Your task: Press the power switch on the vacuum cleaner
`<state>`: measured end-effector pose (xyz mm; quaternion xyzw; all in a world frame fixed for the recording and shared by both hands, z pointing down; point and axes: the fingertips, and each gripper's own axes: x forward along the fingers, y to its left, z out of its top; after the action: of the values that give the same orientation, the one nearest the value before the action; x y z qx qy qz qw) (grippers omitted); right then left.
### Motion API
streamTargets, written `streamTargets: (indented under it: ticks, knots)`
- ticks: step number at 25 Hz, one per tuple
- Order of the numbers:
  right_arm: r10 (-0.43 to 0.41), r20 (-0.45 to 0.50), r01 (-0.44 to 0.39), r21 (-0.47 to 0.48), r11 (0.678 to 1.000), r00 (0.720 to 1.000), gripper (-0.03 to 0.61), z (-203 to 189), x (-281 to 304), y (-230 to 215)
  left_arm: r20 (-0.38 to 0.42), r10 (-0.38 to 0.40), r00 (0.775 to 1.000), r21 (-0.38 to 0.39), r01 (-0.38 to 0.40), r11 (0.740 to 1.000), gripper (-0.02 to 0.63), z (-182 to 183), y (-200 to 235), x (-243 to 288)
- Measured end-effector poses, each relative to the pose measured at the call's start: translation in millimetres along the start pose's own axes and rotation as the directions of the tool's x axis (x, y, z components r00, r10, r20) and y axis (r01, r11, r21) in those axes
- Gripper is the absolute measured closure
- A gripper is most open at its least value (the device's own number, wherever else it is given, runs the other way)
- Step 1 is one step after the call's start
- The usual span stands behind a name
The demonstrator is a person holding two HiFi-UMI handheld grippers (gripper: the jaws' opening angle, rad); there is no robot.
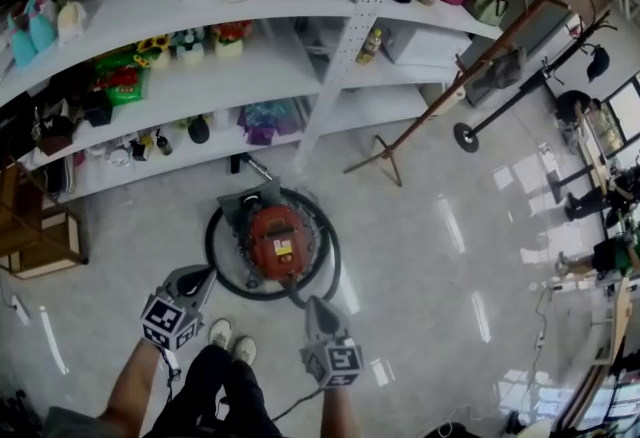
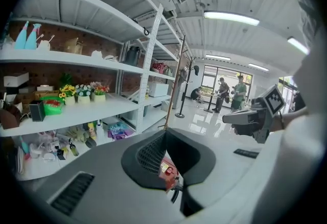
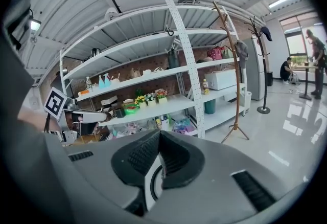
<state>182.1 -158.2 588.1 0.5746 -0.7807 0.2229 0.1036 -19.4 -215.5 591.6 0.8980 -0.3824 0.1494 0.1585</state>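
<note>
Reach runs forward and down: the vacuum cleaner point(image 1: 277, 238) stands on the glossy pale floor point(image 1: 430, 256) just ahead of the person's shoes point(image 1: 220, 331) and in front of the white shelves point(image 1: 300, 66). Both tools are held well above it. Its body is a rounded canister of hard plastic, orange-red toward the person and grey at the far end. Its long axis therefore points away from the person, toward the shelves. A black hose point(image 1: 212, 251) loops round it in a nearly full ring.

The right hand-held gripper point(image 1: 312, 304) looks the nearer. In the head view its tips hang over the ring's near edge, just beside the canister's orange end. The left hand-held gripper point(image 1: 205, 273) sits outside the ring, to the left. Each has its jaws pressed together at the tips with nothing between them, and the dark, wedge-shaped pads carry a fine grid texture.

Through the slit below the left one's closed tips, a small round red stud point(image 2: 167, 170) shows on the canister's top. It may be the power switch, though it is too small to be sure. A press would likely need a straight descent, with the closed tips serving as one blunt point.
</note>
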Motion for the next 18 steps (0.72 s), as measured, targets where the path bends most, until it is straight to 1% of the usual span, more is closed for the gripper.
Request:
streamTargets:
  ticks: [5,12,18]
  knots:
    - [-0.005,-0.014,0.005,0.018,1.000,1.000,0.569,-32.7,26.0,-11.9,-0.015,-0.010,1.000,-0.007,0.010,1.000,0.604,-27.4,11.5,22.7]
    - [-0.003,-0.028,0.003,0.003,1.000,1.000,0.569,-87.6,67.2,-34.5,-0.050,-0.015,0.999,-0.009,0.014,1.000,0.604,-88.9,29.4,59.5]
    - [0.001,-0.008,-0.001,-0.016,1.000,1.000,0.569,-120.9,94.1,-46.8,-0.039,-0.040,0.998,-0.013,0.039,0.999,0.604,-123.0,30.0,81.1]
